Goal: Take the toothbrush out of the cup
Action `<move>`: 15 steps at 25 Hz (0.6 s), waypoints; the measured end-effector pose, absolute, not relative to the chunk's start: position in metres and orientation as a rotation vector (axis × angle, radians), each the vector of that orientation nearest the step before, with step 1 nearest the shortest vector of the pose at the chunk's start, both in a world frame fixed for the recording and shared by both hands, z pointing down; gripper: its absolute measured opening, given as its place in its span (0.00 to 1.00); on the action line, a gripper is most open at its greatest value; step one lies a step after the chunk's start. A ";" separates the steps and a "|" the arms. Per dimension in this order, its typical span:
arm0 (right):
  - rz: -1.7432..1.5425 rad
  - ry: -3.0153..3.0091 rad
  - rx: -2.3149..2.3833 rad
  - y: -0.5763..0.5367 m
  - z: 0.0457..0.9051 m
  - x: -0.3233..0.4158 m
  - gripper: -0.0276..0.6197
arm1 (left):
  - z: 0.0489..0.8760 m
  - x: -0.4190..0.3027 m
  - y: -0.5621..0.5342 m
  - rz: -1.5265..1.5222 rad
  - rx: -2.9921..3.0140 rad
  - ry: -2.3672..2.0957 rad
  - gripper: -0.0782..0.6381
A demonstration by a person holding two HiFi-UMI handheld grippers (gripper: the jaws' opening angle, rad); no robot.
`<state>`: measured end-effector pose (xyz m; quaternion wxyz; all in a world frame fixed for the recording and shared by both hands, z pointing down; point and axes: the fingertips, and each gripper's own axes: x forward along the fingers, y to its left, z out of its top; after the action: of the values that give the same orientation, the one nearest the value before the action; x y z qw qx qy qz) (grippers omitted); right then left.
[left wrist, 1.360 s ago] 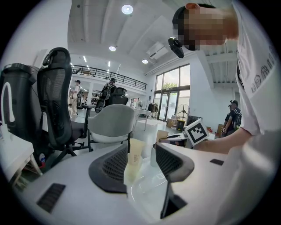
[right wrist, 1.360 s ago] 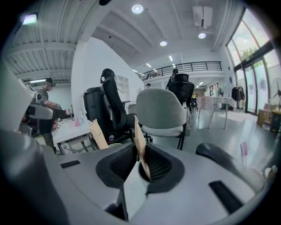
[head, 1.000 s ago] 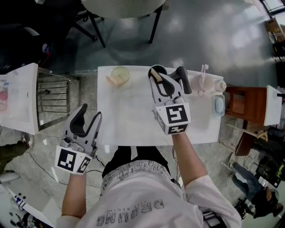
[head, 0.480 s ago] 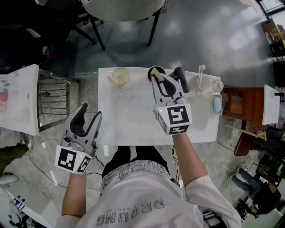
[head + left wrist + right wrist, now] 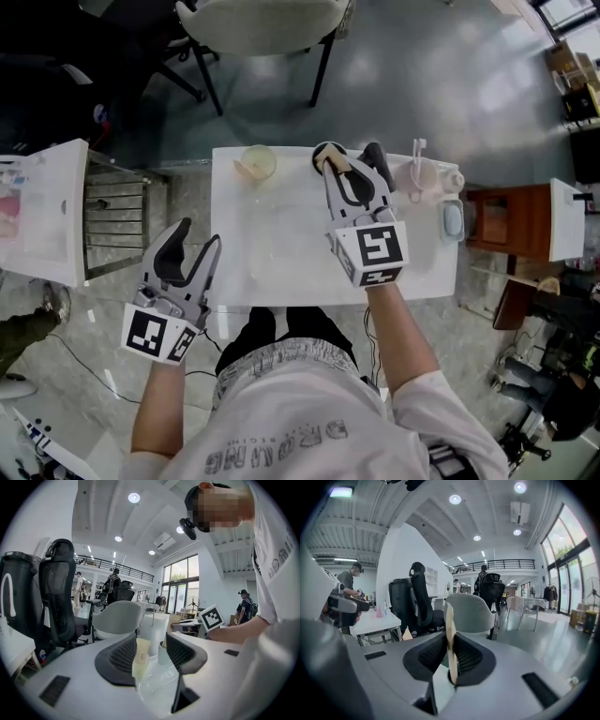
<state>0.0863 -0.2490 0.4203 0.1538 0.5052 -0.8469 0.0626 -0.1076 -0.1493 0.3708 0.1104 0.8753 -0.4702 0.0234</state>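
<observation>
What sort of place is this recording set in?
Probably an open-plan office or lab: black high-backed office chairs, a railed upper gallery, tall glass windows and a white rectangular work table.

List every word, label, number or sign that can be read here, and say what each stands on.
Shirt: a large line of print and a smaller one, too distorted in the head view to read reliably.
Left marker cube, right marker cube: black-and-white square patterns, no letters.
Nothing else carries legible text.
</observation>
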 end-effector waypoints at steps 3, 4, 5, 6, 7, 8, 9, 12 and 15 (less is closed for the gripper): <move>0.150 -2.433 1.461 -0.246 0.409 0.087 0.13 | 0.368 -0.108 -0.145 0.055 2.581 -1.376 0.41; 0.141 -2.434 1.465 -0.244 0.405 0.087 0.13 | 0.366 -0.108 -0.144 0.049 2.584 -1.374 0.41; 0.132 -2.435 1.468 -0.243 0.401 0.087 0.13 | 0.365 -0.108 -0.143 0.044 2.586 -1.373 0.41; 0.125 -2.436 1.471 -0.241 0.398 0.087 0.13 | 0.365 -0.109 -0.141 0.040 2.588 -1.373 0.41; 0.117 -2.436 1.473 -0.239 0.395 0.087 0.13 | 0.365 -0.109 -0.140 0.035 2.588 -1.372 0.41; 0.110 -2.436 1.477 -0.237 0.392 0.087 0.13 | 0.365 -0.110 -0.139 0.031 2.587 -1.370 0.41; 0.104 -2.436 1.481 -0.235 0.389 0.087 0.13 | 0.365 -0.111 -0.137 0.027 2.586 -1.369 0.41; 0.082 -2.434 1.494 -0.230 0.380 0.086 0.13 | 0.365 -0.113 -0.134 0.018 2.588 -1.361 0.41; 0.065 -2.435 1.505 -0.224 0.371 0.087 0.13 | 0.363 -0.114 -0.129 0.010 2.594 -1.356 0.41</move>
<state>0.0869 -0.2236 0.3712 0.1385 0.5205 -0.8422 0.0223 -0.1141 -0.1289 0.3626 0.1069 0.8812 -0.4605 0.0035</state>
